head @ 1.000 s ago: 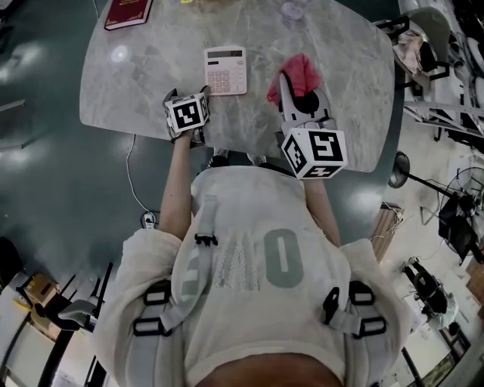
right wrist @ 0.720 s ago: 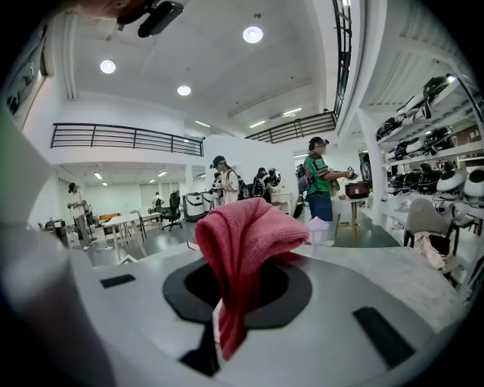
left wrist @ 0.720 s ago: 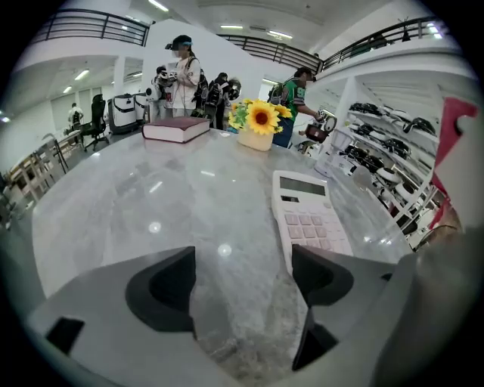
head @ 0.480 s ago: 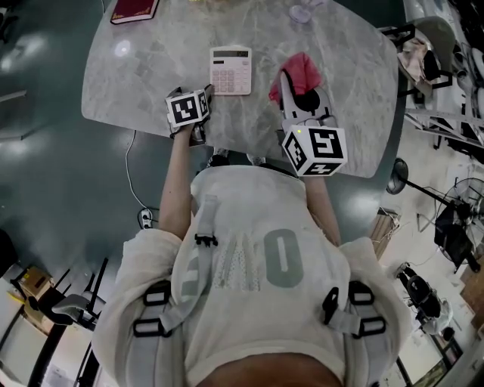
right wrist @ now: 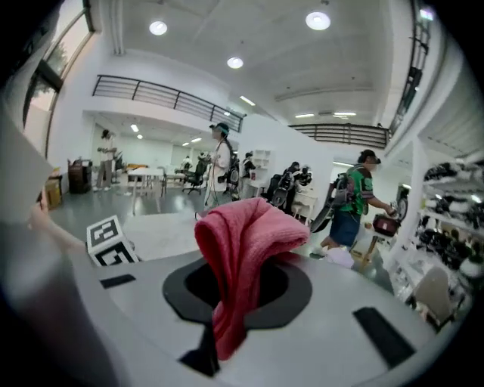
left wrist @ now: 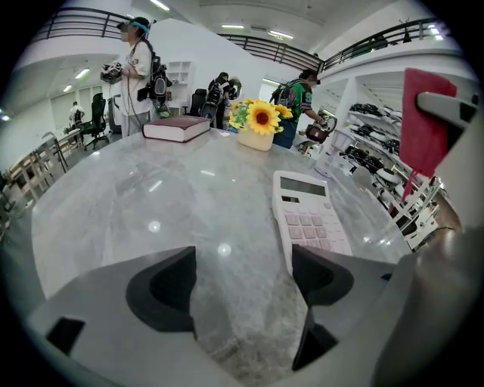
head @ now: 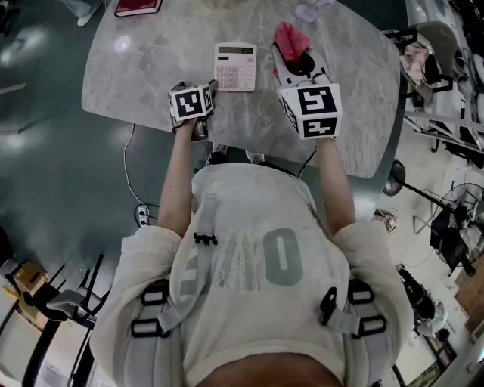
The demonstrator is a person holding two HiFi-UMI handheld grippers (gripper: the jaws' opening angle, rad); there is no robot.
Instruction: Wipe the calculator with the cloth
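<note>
A pale pink calculator (head: 235, 66) lies flat on the marble table (head: 136, 83). In the left gripper view the calculator (left wrist: 306, 219) sits just ahead of the right-hand jaw. My left gripper (head: 207, 91) rests at its near left corner, open (left wrist: 242, 283), with only bare tabletop between its jaws. My right gripper (head: 292, 63) is held up to the right of the calculator, shut on a red cloth (head: 291, 39). The cloth (right wrist: 246, 249) bunches above the closed right gripper (right wrist: 227, 302) and hangs down in front. From the left gripper view the cloth (left wrist: 423, 128) shows high at the right.
A dark red book (head: 138, 7) lies at the table's far left, and a vase of yellow flowers (left wrist: 257, 125) stands beyond the calculator. A clear object (head: 306, 11) sits at the far edge. Several people stand in the hall behind.
The right gripper has risen and moved away from me with the cloth, which is now off the table. The left gripper has edged slightly closer to the calculator.
</note>
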